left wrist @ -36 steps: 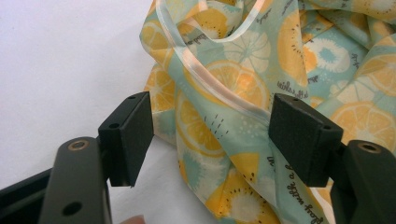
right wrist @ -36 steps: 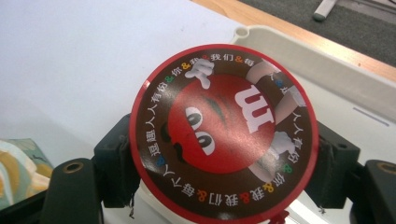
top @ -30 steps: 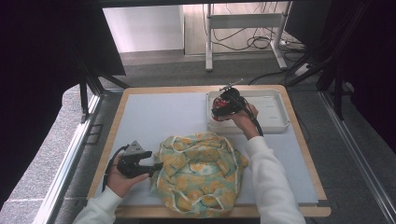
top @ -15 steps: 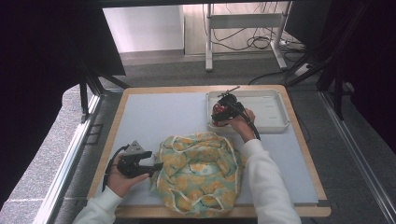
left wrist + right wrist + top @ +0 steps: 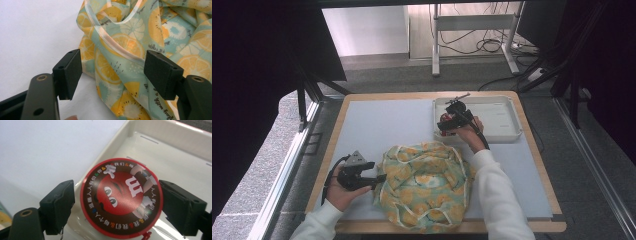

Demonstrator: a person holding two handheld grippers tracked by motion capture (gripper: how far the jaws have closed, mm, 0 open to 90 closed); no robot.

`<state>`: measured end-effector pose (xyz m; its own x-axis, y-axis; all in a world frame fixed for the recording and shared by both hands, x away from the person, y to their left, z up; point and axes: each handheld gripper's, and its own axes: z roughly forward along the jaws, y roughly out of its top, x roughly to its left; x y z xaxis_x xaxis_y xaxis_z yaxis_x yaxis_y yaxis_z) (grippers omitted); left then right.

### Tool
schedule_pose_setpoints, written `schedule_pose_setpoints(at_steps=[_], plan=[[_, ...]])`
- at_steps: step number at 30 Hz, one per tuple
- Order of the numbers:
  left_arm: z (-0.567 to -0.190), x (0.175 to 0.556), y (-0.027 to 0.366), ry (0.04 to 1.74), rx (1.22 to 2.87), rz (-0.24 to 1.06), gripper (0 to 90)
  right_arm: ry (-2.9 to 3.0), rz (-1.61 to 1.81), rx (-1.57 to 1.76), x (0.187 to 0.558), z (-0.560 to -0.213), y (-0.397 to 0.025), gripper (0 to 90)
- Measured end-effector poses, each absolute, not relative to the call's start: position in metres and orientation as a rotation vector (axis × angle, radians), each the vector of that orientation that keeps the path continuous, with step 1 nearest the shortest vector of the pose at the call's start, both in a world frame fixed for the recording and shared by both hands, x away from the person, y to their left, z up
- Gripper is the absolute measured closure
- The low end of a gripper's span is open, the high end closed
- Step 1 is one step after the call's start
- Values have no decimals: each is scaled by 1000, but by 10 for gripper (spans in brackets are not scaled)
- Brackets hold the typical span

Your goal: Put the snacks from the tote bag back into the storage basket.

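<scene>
On the worktop, a fruit-print cloth bag lies bunched near the front edge. Behind it to the right sits a white tray. At the tray's left end, the right hand-held gripper clasps a round red candy tin between its jaws. Beside the bag's left edge, the left hand-held gripper gapes wide around the fabric.
</scene>
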<state>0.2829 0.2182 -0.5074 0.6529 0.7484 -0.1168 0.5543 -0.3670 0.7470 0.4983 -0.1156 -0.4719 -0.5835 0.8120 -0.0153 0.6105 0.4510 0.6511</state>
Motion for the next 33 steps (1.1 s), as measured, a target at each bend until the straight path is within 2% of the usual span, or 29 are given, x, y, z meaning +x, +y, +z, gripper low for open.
schedule_pose_setpoints(at_steps=[18, 33], plan=[[-506, 282, 219, 1009, 2070, 316, 312, 2339, 1036, 1155, 458, -442, -142, 150], [-506, 281, 219, 1007, 2077, 321, 312, 2363, 1108, 1093, 381, -449, -185, 154]])
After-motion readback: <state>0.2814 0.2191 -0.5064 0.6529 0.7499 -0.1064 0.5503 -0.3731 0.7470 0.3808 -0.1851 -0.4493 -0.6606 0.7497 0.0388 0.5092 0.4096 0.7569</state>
